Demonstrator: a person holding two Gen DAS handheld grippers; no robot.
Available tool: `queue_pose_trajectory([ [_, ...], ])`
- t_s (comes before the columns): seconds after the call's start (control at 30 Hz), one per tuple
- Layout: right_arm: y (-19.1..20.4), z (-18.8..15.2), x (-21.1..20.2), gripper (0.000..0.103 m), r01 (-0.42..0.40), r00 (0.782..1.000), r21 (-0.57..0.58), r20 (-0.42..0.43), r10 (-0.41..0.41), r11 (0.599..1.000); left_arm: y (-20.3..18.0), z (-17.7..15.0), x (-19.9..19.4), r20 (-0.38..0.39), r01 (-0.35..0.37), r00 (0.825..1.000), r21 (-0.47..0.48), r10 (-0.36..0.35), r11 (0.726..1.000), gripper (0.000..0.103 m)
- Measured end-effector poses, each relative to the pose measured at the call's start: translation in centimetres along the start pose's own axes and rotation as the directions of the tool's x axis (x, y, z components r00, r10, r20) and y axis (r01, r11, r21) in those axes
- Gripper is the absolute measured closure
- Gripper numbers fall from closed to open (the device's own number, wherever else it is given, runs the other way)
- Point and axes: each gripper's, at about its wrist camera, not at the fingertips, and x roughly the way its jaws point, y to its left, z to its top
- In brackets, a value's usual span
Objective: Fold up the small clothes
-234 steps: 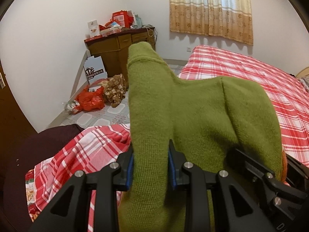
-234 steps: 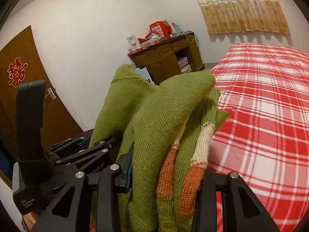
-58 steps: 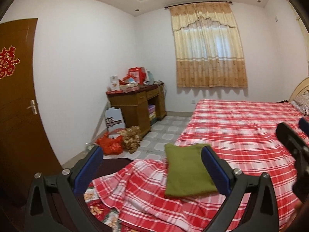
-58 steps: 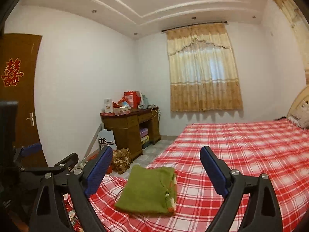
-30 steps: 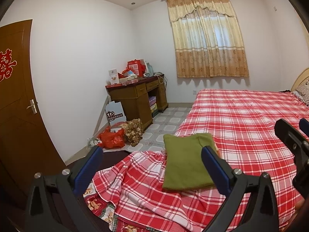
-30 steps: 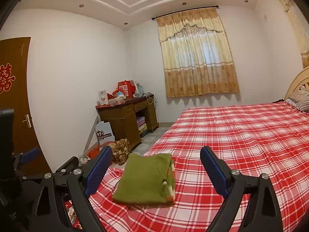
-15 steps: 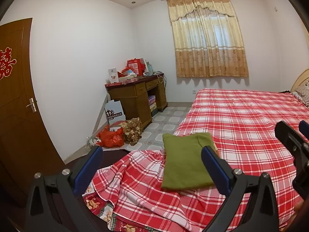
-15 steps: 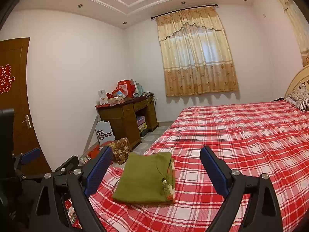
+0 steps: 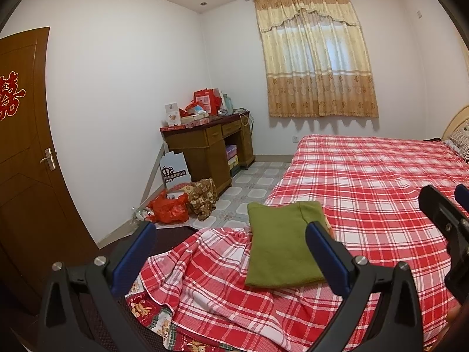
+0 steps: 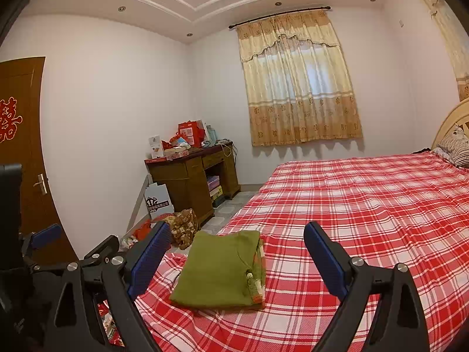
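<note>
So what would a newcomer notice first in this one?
The folded green sweater lying flat near the foot corner of the bed, vivid against the red plaid sheet. Both grippers, left and right, hang open above it, touching nothing. Behind, a cluttered desk stands by the curtained window.

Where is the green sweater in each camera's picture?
Left wrist view: the folded green sweater lies low and centre on the red plaid bedspread, beside the right fingertip.
Right wrist view: the sweater lies low, left of centre, between the open fingers.
Shared landmark: the wooden desk.
</note>
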Motion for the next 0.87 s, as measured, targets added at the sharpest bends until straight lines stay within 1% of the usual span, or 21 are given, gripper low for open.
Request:
queue_pose_trajectory([
  [0.27,-0.2,-0.4,0.2,0.010,0.004,1.000,0.007,-0.008,-0.004,1.000,0.1,0.0,0.4,-0.013,-0.007,1.000,-0.005,0.007,1.000,0.000],
  [0.5,-0.4,-0.5,0.3,0.010,0.004,1.000,0.004,-0.012,-0.004,1.000,0.0,-0.1,0.6,-0.006,-0.053,0.999,0.010,0.053,0.999,0.000],
  [0.73,-0.8,-0.8,0.7,0.010,0.009,1.000,0.015,-0.026,-0.008,1.000,0.1,-0.5,1.8,-0.060,0.004,0.998,-0.014,-0.005,1.000,0.000],
  [0.87,-1.0,-0.8,0.9,0.010,0.012,1.000,0.015,-0.027,-0.011,1.000,0.1,-0.7,2.5,-0.081,-0.004,0.997,-0.019,0.002,1.000,0.000],
])
